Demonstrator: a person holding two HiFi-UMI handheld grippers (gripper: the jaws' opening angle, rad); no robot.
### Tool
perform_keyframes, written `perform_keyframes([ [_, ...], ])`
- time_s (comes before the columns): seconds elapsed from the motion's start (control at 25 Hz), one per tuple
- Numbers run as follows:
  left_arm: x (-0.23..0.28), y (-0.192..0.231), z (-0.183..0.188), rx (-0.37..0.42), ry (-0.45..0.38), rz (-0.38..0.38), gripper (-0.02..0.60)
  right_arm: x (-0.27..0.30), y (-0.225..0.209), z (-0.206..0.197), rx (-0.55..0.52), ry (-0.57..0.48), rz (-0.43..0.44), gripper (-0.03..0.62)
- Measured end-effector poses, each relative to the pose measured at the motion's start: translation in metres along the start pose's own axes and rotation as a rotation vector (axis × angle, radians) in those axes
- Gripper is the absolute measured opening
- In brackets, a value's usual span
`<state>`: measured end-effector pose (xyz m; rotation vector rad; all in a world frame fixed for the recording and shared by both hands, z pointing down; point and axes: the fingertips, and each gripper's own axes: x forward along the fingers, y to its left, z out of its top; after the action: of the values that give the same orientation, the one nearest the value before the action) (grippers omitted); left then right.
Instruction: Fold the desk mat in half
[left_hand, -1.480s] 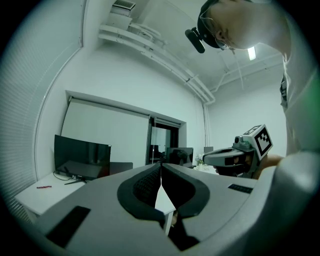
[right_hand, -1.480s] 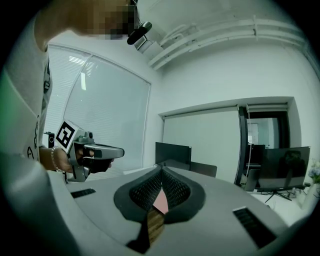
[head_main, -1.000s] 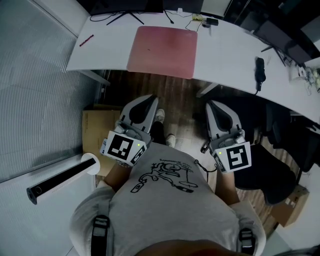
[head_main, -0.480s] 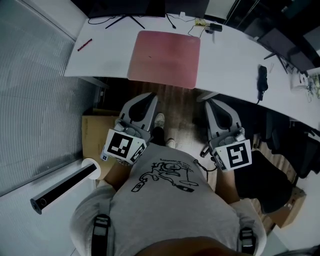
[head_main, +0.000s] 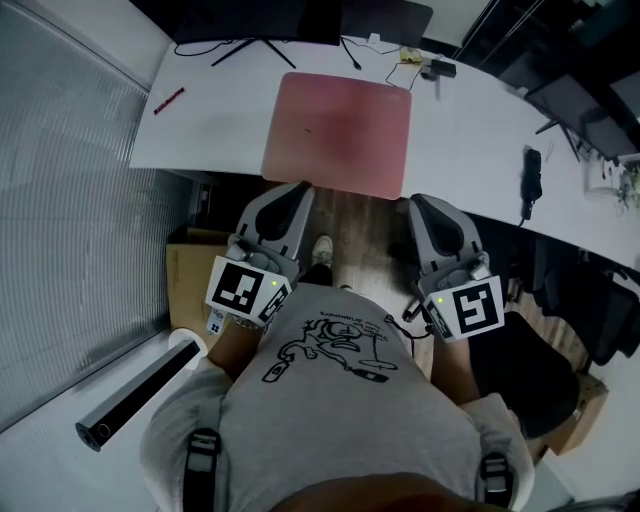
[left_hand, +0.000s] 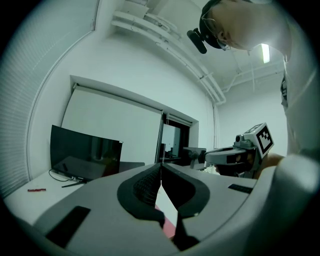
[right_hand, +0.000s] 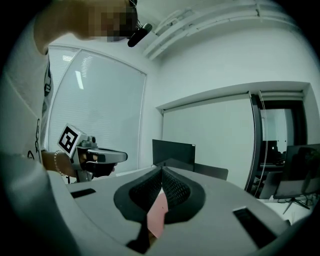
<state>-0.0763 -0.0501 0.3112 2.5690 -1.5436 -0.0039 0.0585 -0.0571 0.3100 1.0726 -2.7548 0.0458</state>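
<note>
Left arm: the left claw (head_main: 292, 192) is held out level in front of the person's chest. Its marker cube is toward the body and its tips are close to the near edge of the worktop (head_main: 220, 120).
Left claw state: in the left gripper view the jaws of the left claw (left_hand: 161, 169) are pressed together with nothing between them.
Right arm: the right claw (head_main: 425, 205) is held parallel to the left one and apart from it, tilted slightly downward. Its tips are near the same worktop edge.
Right claw state: in the right gripper view the jaws of the right claw (right_hand: 161, 172) meet at the tips and grip nothing. Pink mat shows beyond them through the gap.
Desk mat: the pink desk mat (head_main: 340, 130) lies flat and unfolded on the white worktop. Its near edge runs along the worktop's near edge, just ahead of both claws.
Behind the mat: a monitor stand (head_main: 255, 45) and cables sit just past the far edge.
Left of the mat: a red pen (head_main: 168, 100) lies well apart from it.
Right of the mat: a black handheld device (head_main: 531, 185) lies on its cable, well apart.
Floor: a cardboard box (head_main: 185, 285) and a black-and-white tube (head_main: 140, 395) lie to the person's left. A black chair (head_main: 520, 360) stands to the right.
</note>
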Motion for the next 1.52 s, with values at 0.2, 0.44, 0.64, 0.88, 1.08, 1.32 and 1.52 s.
perform_keyframes([
  [0.2,0.016,0.040,0.003,0.000,0.001,-0.004,0.023,0.041,-0.004,0.009,-0.010,0.005,-0.004,0.008],
  [0.44,0.035,0.083,0.004,-0.001,0.011,-0.011,0.025,0.085,-0.012,0.017,-0.017,0.014,-0.021,0.008],
  [0.64,0.048,0.117,-0.006,-0.012,0.022,-0.016,0.026,0.114,-0.015,0.021,-0.023,0.008,-0.041,0.008],
  [0.88,0.057,0.149,-0.033,-0.030,0.058,-0.013,0.028,0.141,-0.015,0.040,0.008,-0.068,-0.082,0.008],
  [1.08,0.062,0.176,-0.075,-0.079,0.124,0.019,0.035,0.147,-0.017,0.035,-0.026,-0.043,-0.072,0.008],
  [1.32,0.056,0.208,-0.153,-0.130,0.249,0.101,0.082,0.146,-0.013,0.025,-0.051,-0.019,-0.046,0.008],
  [1.52,0.045,0.225,-0.212,-0.193,0.336,0.152,0.106,0.142,-0.013,0.022,-0.052,-0.021,-0.044,0.008],
])
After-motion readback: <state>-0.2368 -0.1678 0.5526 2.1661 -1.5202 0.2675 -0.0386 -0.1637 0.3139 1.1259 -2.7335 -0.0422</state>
